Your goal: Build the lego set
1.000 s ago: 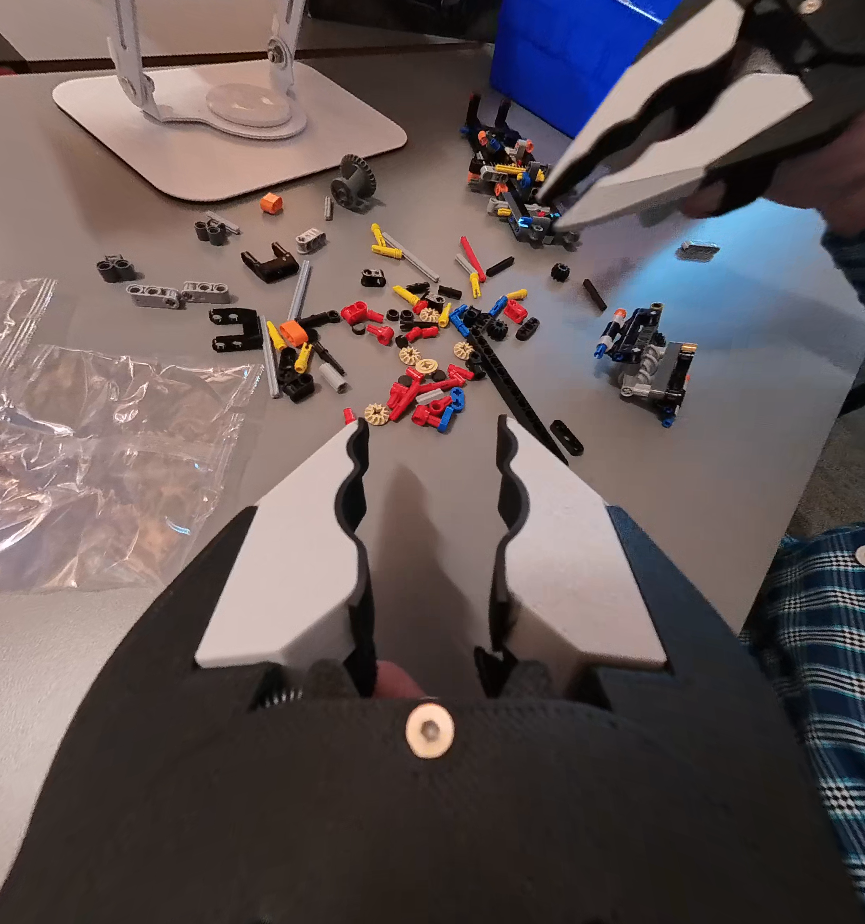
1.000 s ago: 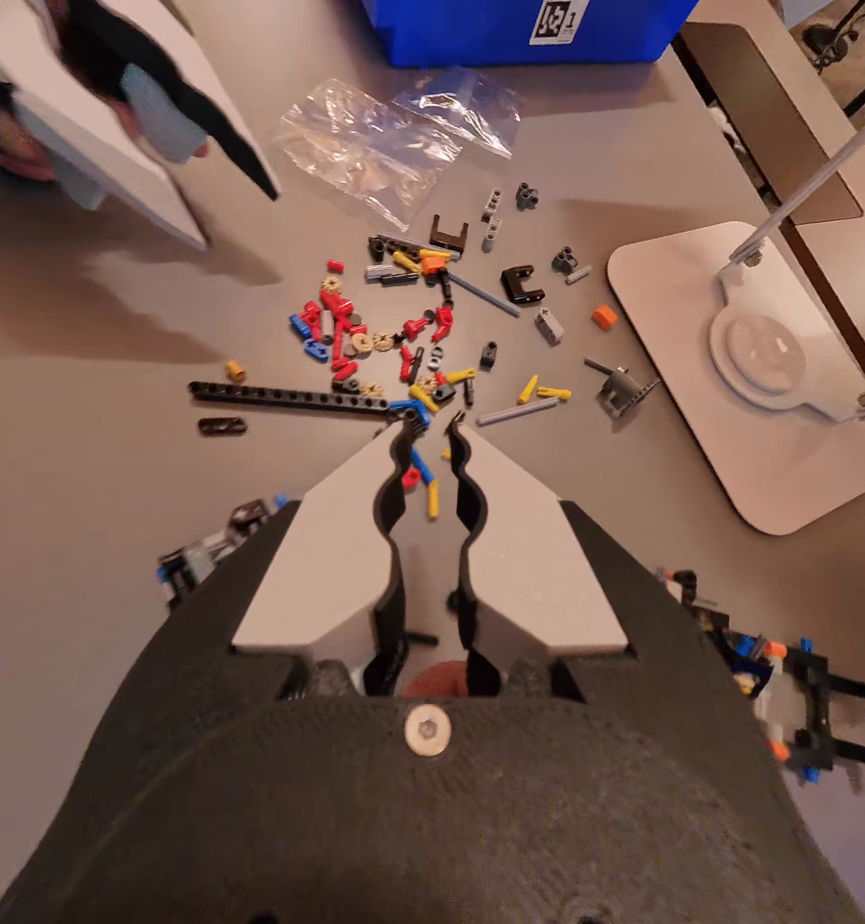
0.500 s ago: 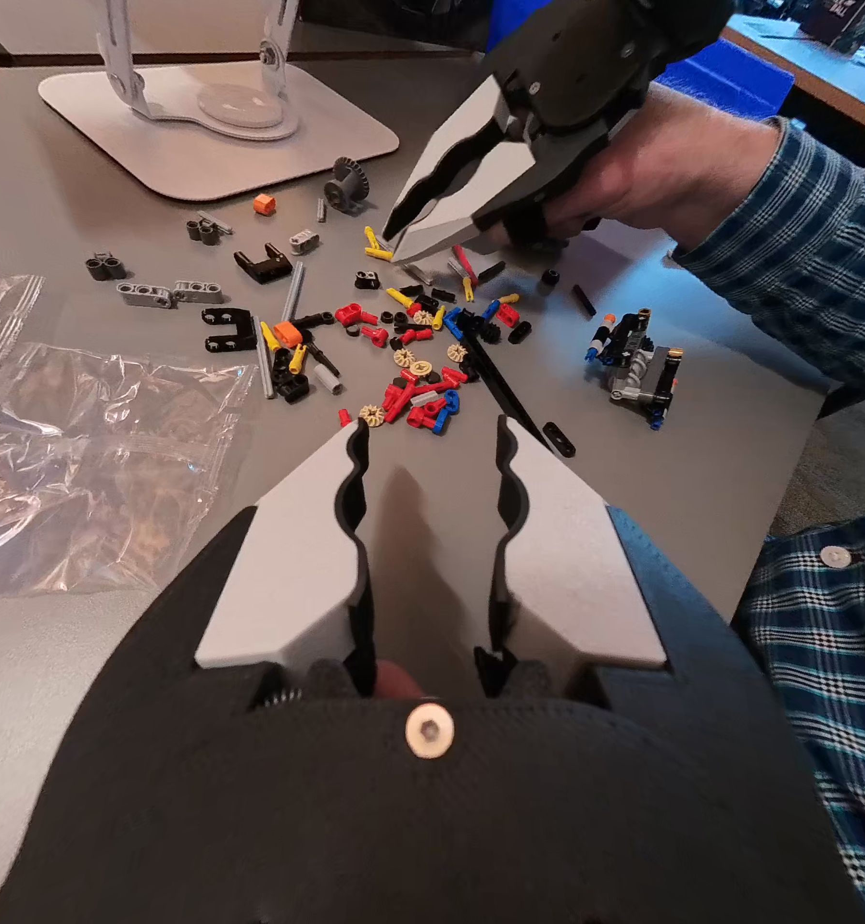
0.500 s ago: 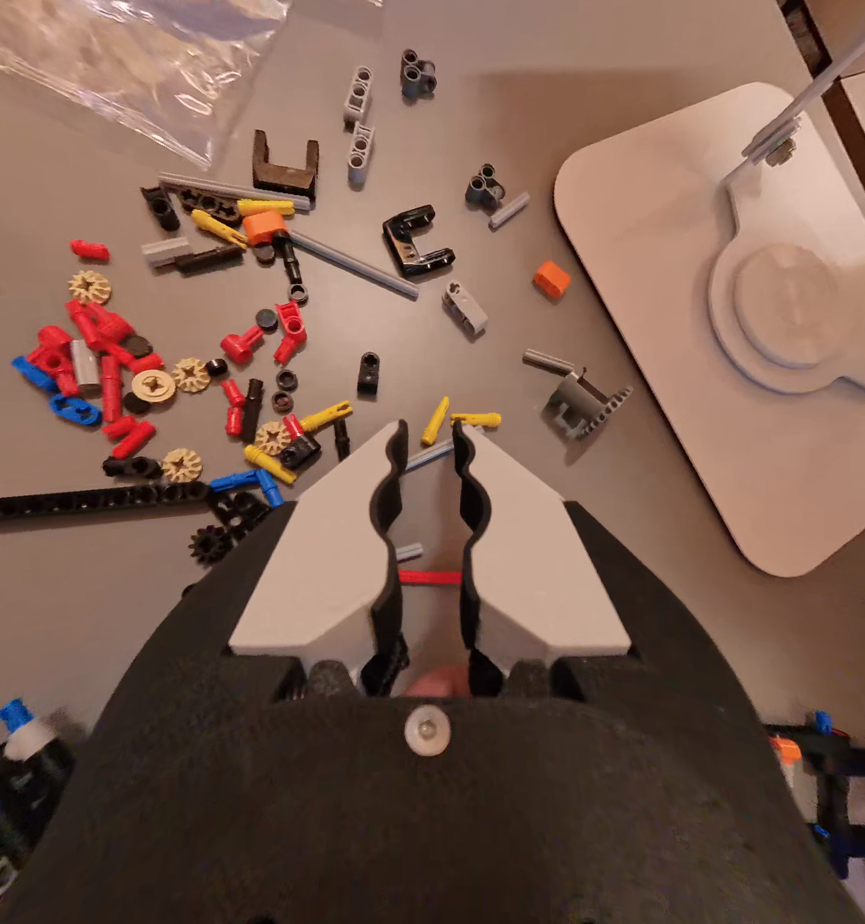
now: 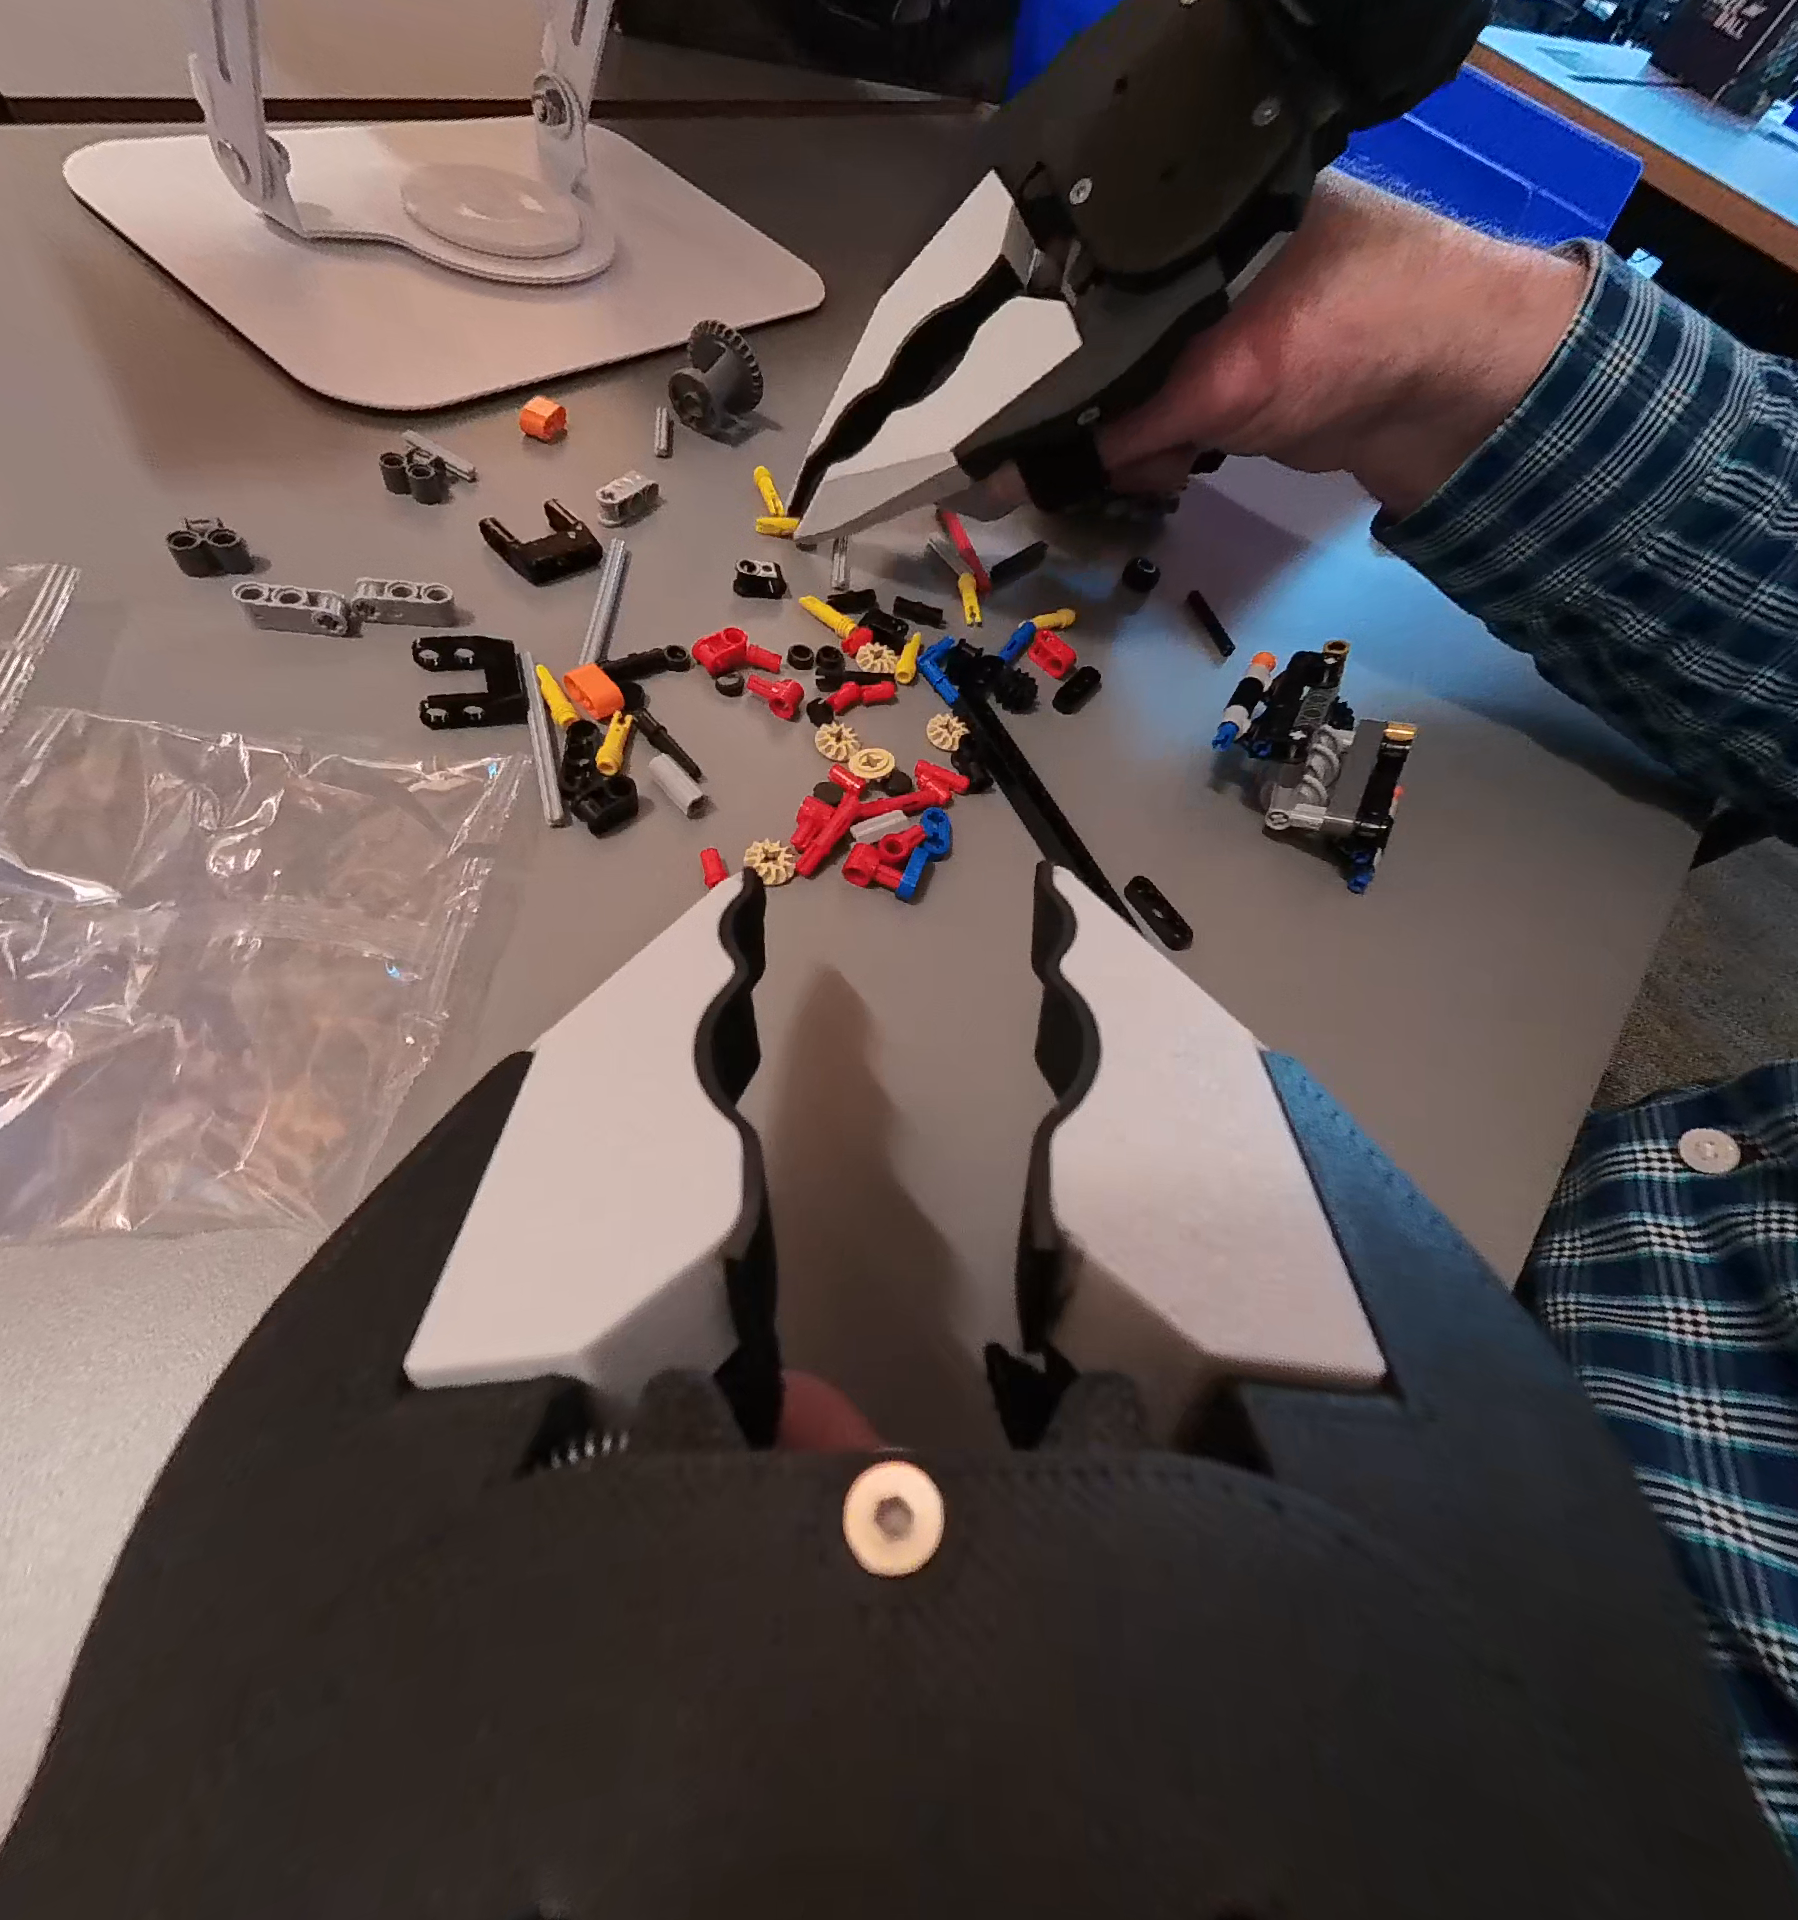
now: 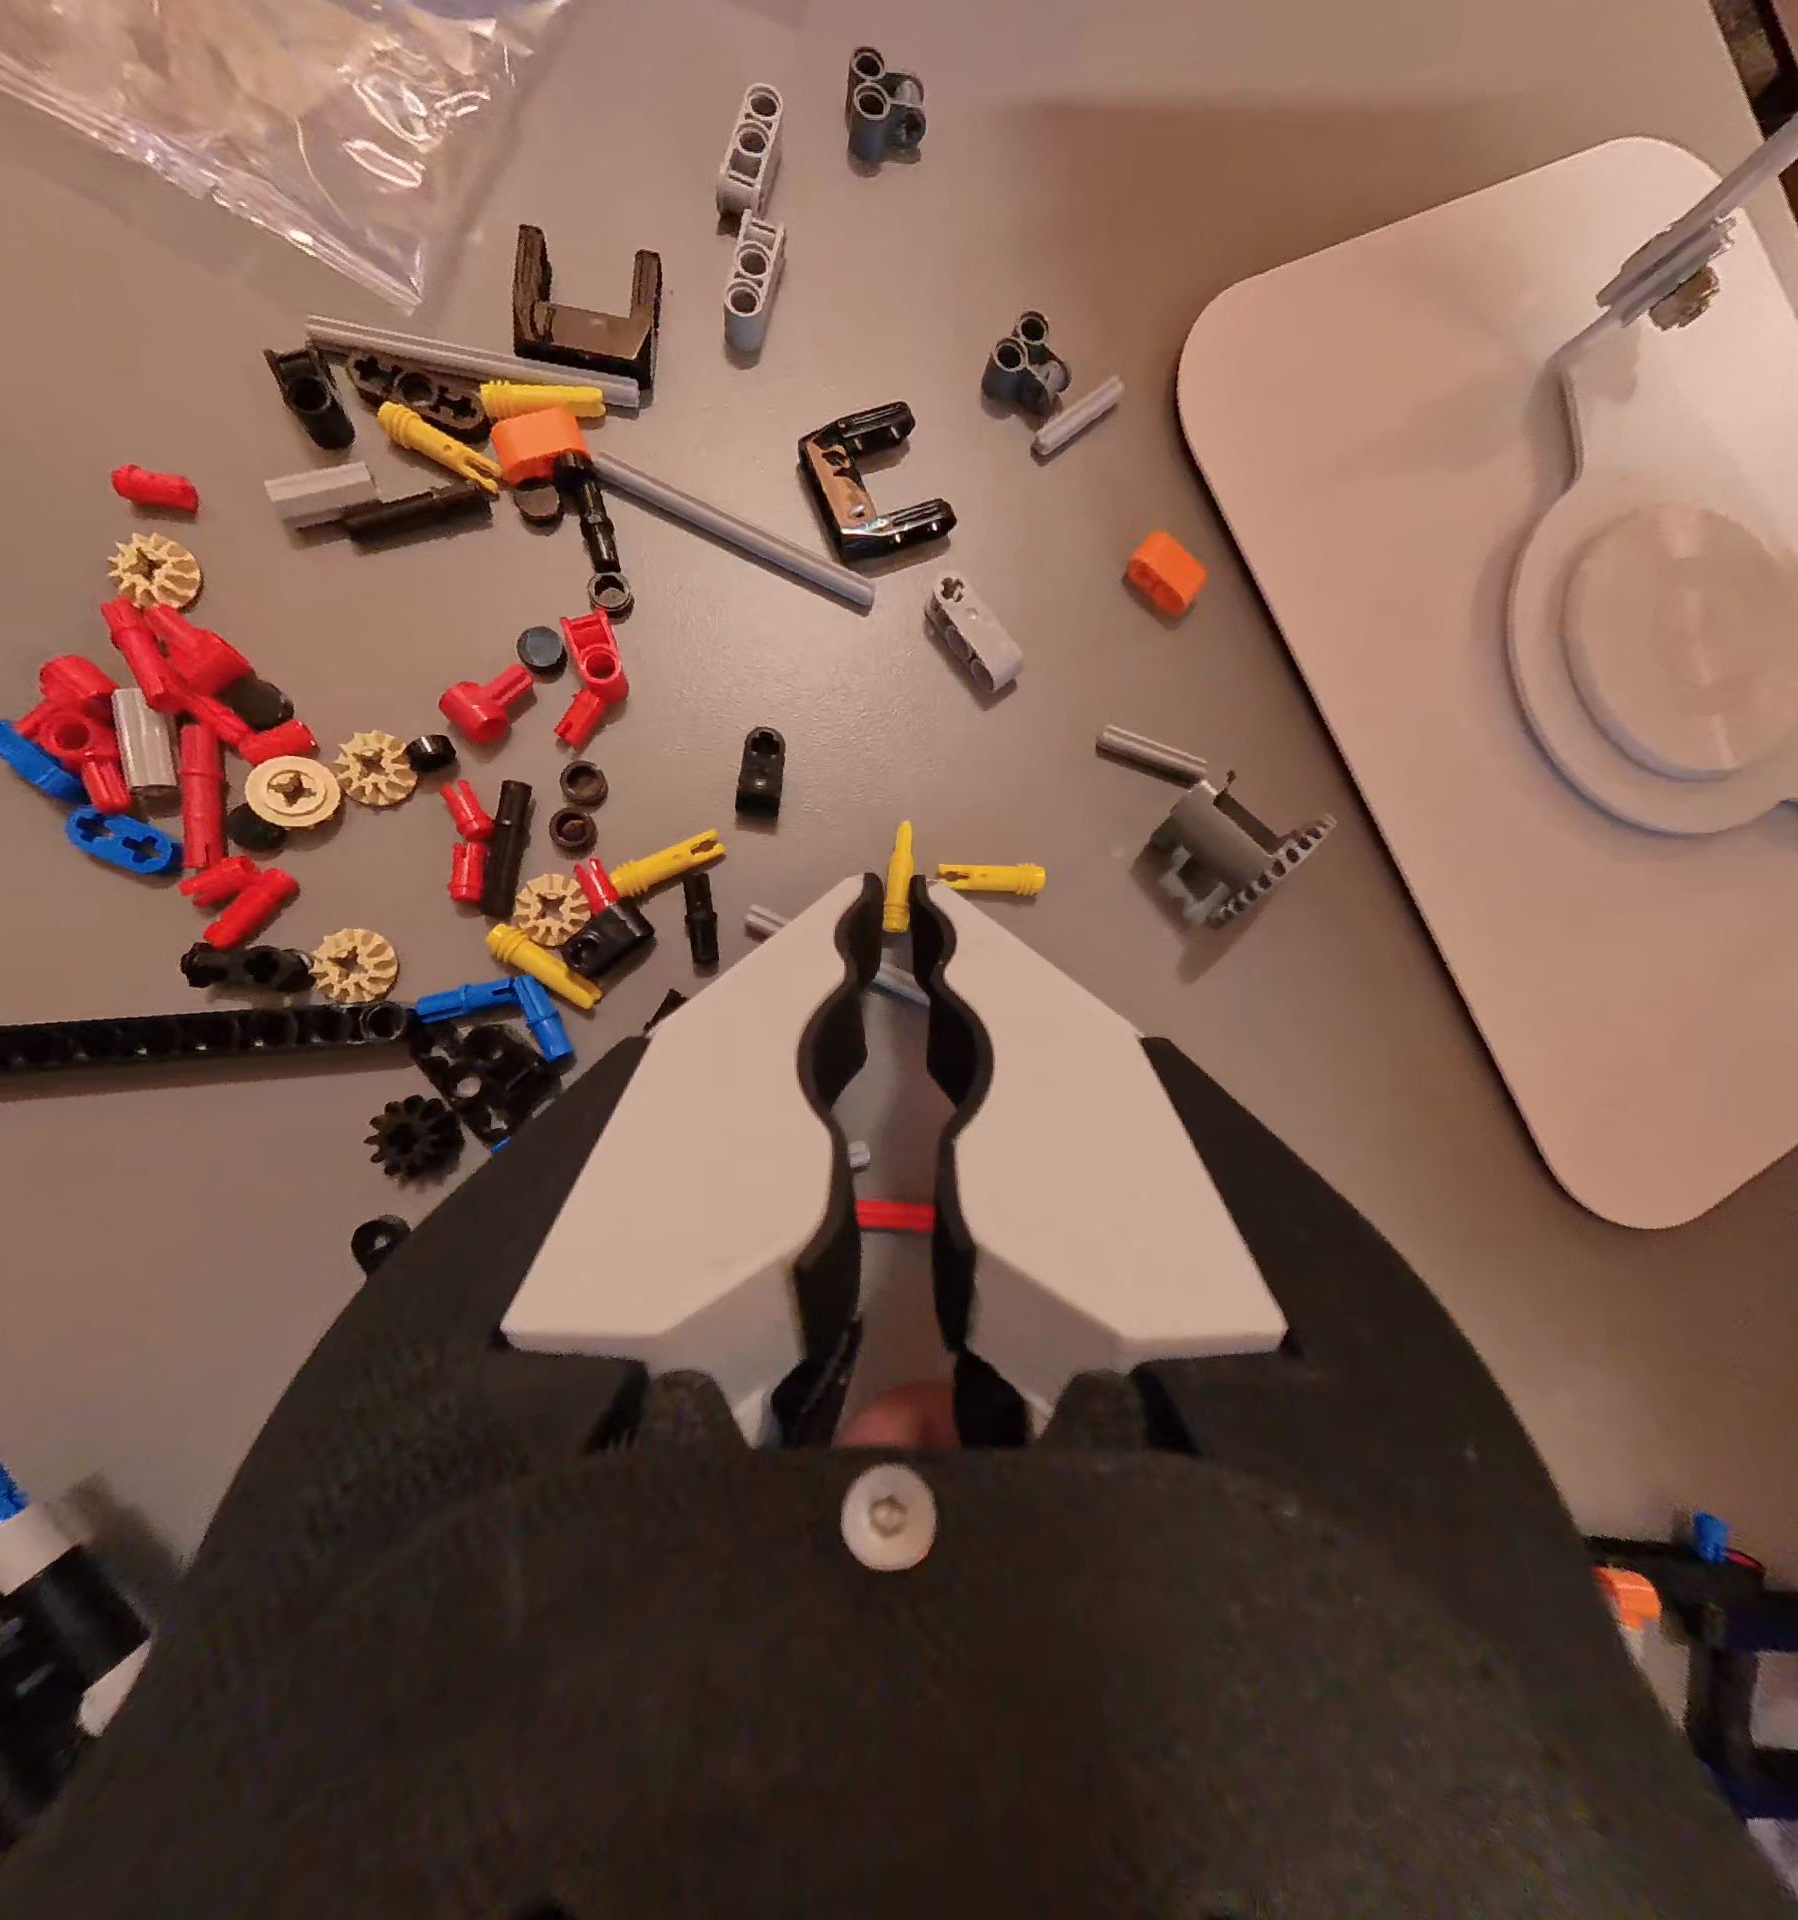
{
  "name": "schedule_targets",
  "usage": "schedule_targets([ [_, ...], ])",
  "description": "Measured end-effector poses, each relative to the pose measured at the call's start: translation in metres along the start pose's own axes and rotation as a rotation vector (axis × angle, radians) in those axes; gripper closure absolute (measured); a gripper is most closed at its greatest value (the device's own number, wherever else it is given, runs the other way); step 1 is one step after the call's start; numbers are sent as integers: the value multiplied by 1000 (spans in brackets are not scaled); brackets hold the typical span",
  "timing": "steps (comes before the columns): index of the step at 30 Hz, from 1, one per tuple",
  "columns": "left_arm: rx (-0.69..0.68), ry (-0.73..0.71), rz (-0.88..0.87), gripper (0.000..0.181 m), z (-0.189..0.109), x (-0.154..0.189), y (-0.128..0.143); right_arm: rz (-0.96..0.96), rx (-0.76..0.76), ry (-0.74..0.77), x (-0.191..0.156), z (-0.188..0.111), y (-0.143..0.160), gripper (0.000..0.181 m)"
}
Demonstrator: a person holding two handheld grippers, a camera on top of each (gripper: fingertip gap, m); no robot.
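A: The right hand-held gripper (image 6: 897, 902) was down at the tabletop (image 6: 978, 260), its jaws drawn narrow around a yellow pin (image 6: 899, 875).

B: Closed on it?

A: The tips pinched its near end, the pin pointing away from the camera. A second yellow pin (image 6: 990, 879) lay just to the right, apart from the grip.

B: And the left one?

A: The left hand-held gripper (image 5: 900, 888) hung wide open and empty over the near side of the tabletop, holding nothing.

B: Where was the lego?

A: Scattered across the middle: red, blue, yellow and black loose pieces (image 5: 853, 748), tan gears, a long black beam (image 6: 168, 1034) at the left. A small built assembly (image 5: 1316, 753) sat apart on the right in the left wrist view, and clear plastic bags (image 5: 178, 935) lay at the left.

B: Anything hard to read?

A: A red axle (image 6: 895, 1212) showed only as a sliver between the right fingers. At the bottom corners of the right wrist view, other built sections were blurred and cut off. A white stand base (image 6: 1497, 727) ran out of the right edge.
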State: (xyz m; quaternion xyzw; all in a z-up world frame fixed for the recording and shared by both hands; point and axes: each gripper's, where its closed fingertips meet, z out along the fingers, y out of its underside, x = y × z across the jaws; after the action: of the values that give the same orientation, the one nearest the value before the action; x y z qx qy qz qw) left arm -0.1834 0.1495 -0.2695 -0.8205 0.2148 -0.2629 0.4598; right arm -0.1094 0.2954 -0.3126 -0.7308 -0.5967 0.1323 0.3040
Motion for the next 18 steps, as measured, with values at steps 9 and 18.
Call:
schedule_targets([
  [9, -4, -15, 15, 131, 0, 0, 0, 4, 91, 18, -4, -34, -11, 180],
  [18, -4, -34, 35, 131, 0, 0, 0, 5, 165, 27, -17, -81, -4, 180],
])
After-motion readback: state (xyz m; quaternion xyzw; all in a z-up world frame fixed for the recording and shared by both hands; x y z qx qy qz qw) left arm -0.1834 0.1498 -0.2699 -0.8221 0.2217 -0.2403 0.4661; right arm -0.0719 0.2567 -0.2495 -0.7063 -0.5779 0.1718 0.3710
